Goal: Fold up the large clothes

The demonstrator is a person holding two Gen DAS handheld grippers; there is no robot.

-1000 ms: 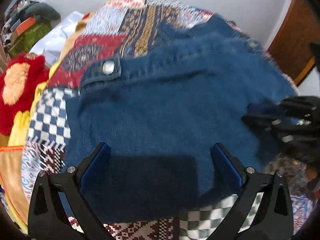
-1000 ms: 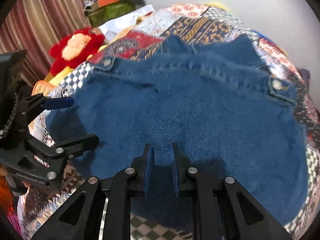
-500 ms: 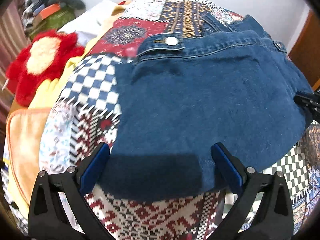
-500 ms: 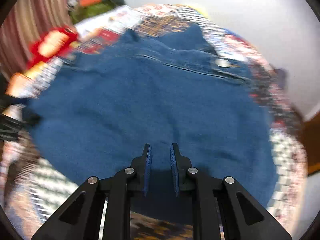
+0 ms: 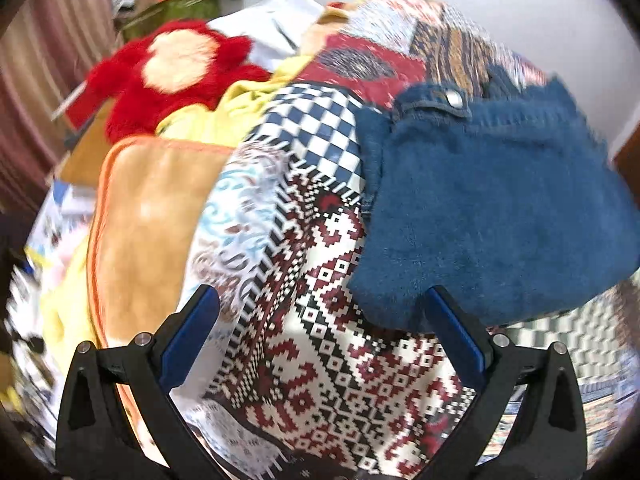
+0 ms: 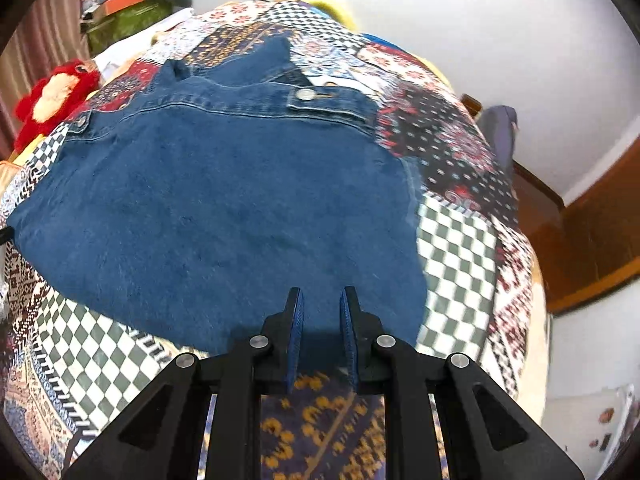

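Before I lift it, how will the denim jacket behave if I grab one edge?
The denim jacket will probably drape rather than hold its shape: it lies flat, following the patchwork quilt. Likely heavy for cloth, given thick seams and metal snap. Probably not slippery; its weave looks coarse.

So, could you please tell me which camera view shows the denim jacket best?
The right wrist view shows it best: the denim jacket lies spread across the patchwork quilt, with its collar and both snap tabs visible. The left wrist view catches only one side of the jacket, blurred and cut off at the frame's right edge.
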